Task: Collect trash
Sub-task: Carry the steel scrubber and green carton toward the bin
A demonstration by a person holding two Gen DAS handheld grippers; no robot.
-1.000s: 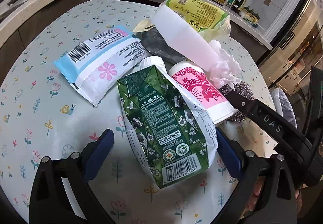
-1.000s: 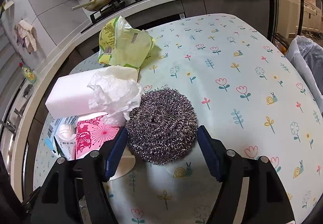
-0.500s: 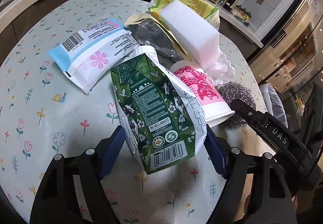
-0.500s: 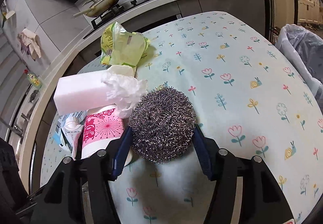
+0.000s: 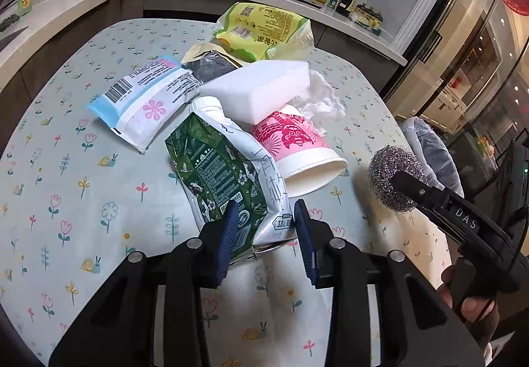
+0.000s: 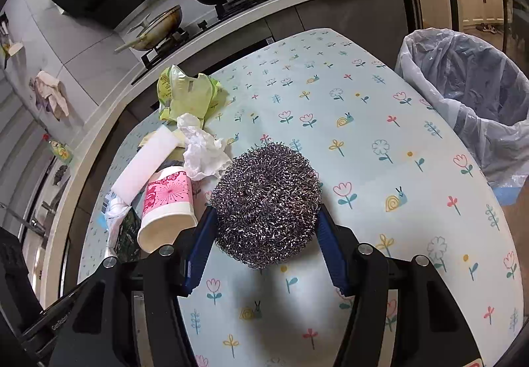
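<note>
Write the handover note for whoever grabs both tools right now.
Left tool: shut on the green milk carton, at its base end.
Right tool: shut on the steel wool scrubber, lifted off the table.
On the table: pink paper cup, white sponge block, crumpled tissue, wet-wipes pack, yellow-green snack bag, dark foil wrapper.
Lined trash bin stands beside the table's right edge.
Binned so far: nothing visible. Left: bin both held items, then the rest.

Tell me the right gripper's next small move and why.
Probably carry the steel wool scrubber sideways toward the lined trash bin past the table edge. The right gripper is shut on it and its shadow on the tablecloth suggests it is off the table, with nothing in the path.
</note>
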